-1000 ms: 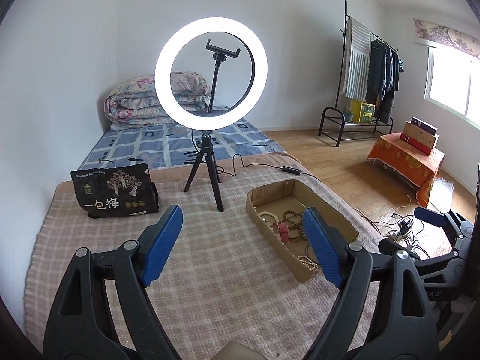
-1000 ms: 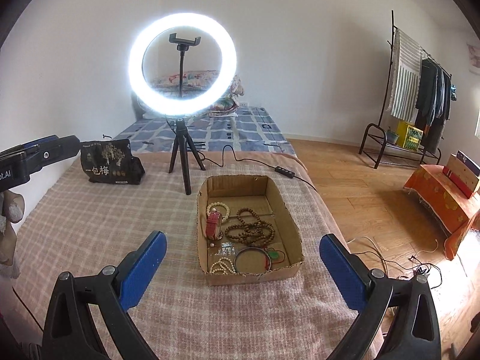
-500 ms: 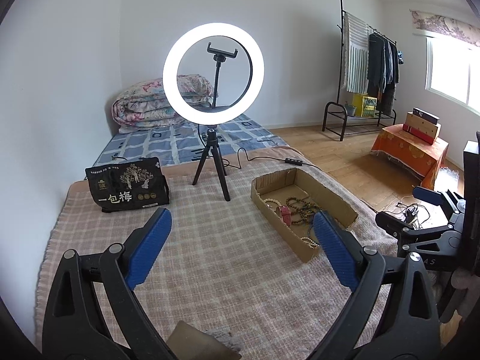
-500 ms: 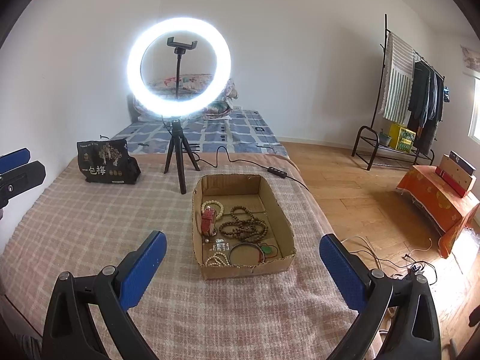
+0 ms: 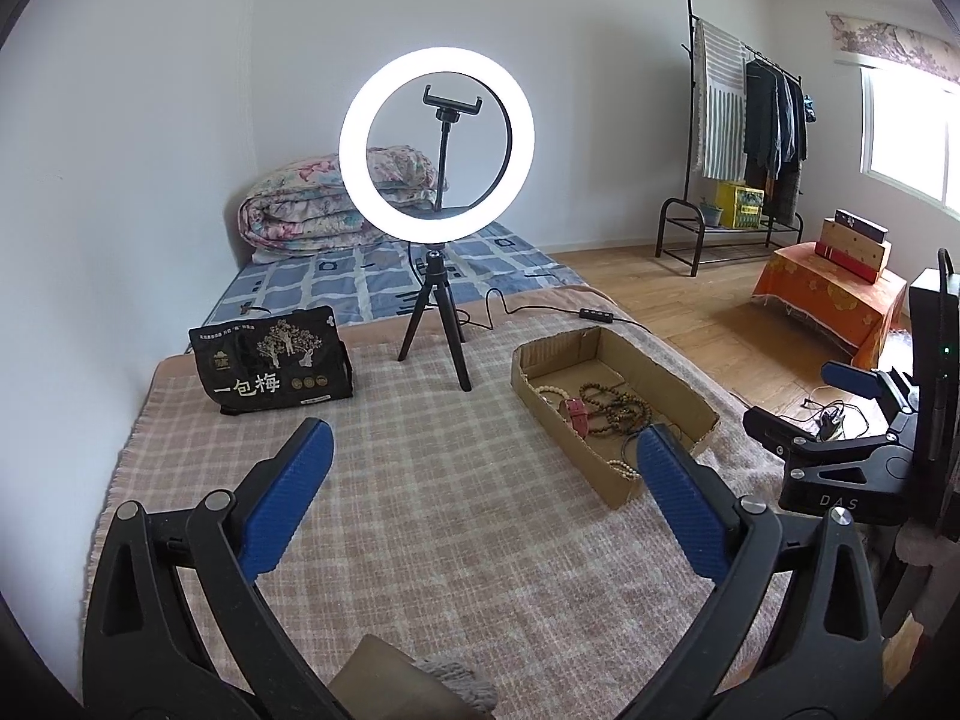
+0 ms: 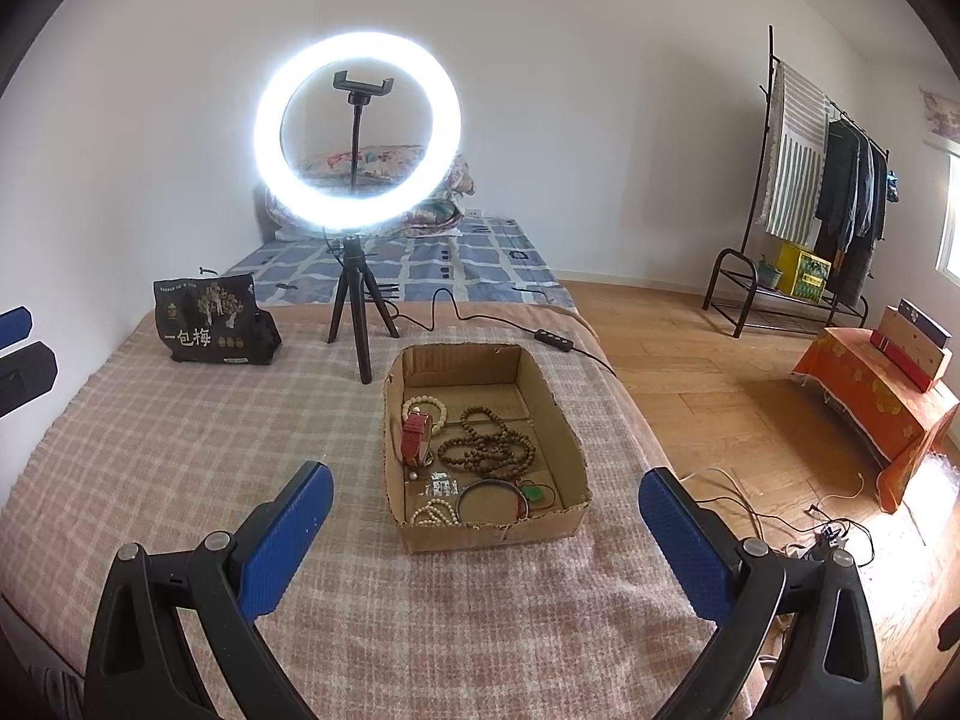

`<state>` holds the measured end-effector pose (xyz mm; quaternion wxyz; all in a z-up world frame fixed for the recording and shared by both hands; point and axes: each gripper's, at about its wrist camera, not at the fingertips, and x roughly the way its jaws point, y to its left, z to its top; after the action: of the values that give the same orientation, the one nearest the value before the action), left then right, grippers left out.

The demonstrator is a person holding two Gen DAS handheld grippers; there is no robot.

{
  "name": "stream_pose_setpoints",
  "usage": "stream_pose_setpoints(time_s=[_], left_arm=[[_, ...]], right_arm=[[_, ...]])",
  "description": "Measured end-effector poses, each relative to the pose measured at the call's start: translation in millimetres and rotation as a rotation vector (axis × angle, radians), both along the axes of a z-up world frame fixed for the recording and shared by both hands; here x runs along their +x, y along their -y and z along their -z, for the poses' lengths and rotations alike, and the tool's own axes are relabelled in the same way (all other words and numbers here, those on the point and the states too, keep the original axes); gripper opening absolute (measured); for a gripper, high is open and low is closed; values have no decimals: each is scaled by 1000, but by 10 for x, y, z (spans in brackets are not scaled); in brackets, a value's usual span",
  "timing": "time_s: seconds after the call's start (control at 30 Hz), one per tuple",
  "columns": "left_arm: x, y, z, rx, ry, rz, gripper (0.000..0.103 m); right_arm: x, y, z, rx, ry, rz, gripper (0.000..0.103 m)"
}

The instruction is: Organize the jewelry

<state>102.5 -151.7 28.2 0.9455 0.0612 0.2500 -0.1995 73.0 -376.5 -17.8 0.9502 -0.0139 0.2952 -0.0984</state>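
A shallow cardboard box [image 6: 558, 414] sits on the plaid blanket [image 6: 180, 450] and holds the jewelry: a red watch [image 6: 416, 435], brown bead strings [image 6: 489, 450], white bead bracelets [image 6: 435, 513], a dark bangle [image 6: 492, 498] and a green pendant [image 6: 537, 495]. The box also shows in the left wrist view [image 5: 666, 378]. My right gripper [image 6: 480, 516] is open and empty, held above the blanket just before the box. My left gripper [image 5: 480, 474] is open and empty, left of the box. The right gripper also shows at the right edge of the left wrist view [image 5: 840, 420].
A lit ring light on a tripod [image 6: 357, 324] stands behind the box, its cable [image 6: 480, 324] trailing right. A black printed bag [image 6: 207, 321] sits at the back left. Beyond are a mattress with folded quilts [image 5: 324, 210], a clothes rack [image 6: 810, 210] and an orange-covered table [image 6: 870, 402].
Both grippers have pulled back and risen from the box, so it looks farther and smaller. Both stay open and empty.
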Motion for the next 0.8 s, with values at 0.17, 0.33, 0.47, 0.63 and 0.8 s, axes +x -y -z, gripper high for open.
stream_pose_setpoints(time_s=[0.17, 0.33, 0.47, 0.63, 0.8], left_arm=[[-17, -7, -1, -2, 0, 0, 103], [-43, -17, -14, -5, 3, -2, 103], [-52, -27, -27, -8, 4, -2, 103], [-53, -30, -44, -9, 8, -3, 103], [-51, -29, -86, -8, 19, -6, 103]], right_arm=[[2, -2, -2, 1, 1, -1, 103], [4, -9, -4, -1, 1, 0, 103], [3, -11, -6, -1, 1, 0, 103], [0, -10, -7, -2, 1, 1, 103], [-2, -7, -10, -2, 1, 0, 103]])
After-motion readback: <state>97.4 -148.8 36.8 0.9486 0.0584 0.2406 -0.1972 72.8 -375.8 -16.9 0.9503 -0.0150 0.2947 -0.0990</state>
